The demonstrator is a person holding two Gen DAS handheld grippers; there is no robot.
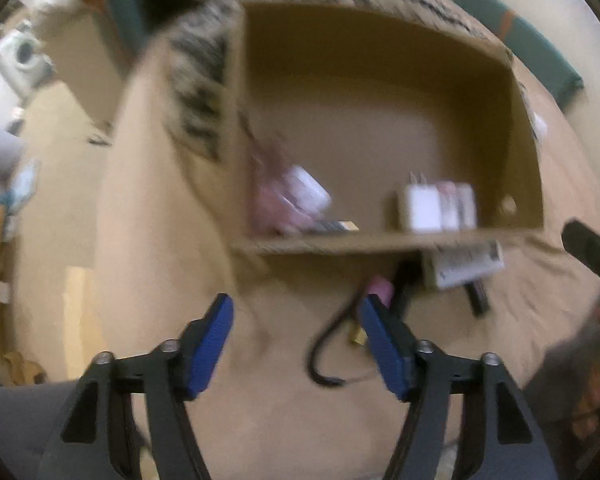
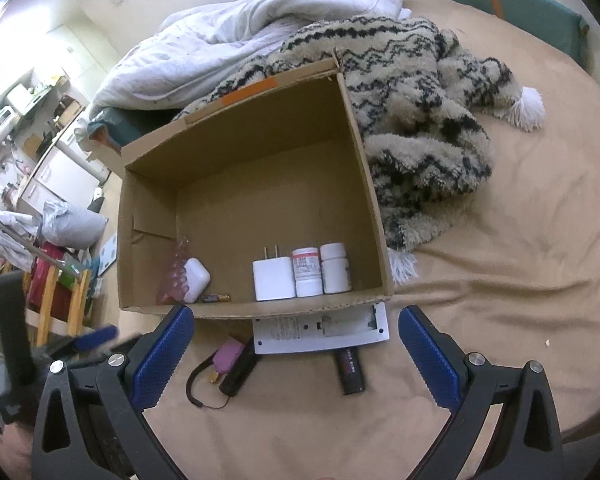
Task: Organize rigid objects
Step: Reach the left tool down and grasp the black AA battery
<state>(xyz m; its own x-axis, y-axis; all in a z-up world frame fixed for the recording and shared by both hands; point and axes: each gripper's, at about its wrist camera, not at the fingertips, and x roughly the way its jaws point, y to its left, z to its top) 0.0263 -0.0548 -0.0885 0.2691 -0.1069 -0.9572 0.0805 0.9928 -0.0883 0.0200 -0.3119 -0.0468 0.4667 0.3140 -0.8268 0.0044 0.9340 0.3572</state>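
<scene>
Sitting on a tan bed [image 2: 480,320], an open cardboard box [image 2: 152,216] fills the middle of both views, its near rim just ahead of both claws. Inside, along the near wall, stand a white plug [image 2: 273,280] and two white bottles [image 2: 321,270] side by side, touching; at the left corner lie a white case [image 2: 197,279], a pink plastic piece [image 2: 173,276] and a battery [image 2: 216,298]. The rest of the box floor is bare.

Outside, just before the near rim, a white card [image 2: 320,332] lies partly under the box edge. Beside it rest a pink tag [image 2: 230,354] with a black cord [image 2: 194,386], a black stick [image 2: 240,372] and a second black bar [image 2: 350,370]. A patterned blanket [image 2: 416,128] presses against the box's right wall; open bed lies right of it.

The left claw [image 1: 296,344] points steeply down over the bed before the box, half open with nothing between the pads; its view is blurred. The right claw [image 2: 296,356] is wide, empty, angled down above the loose items.
</scene>
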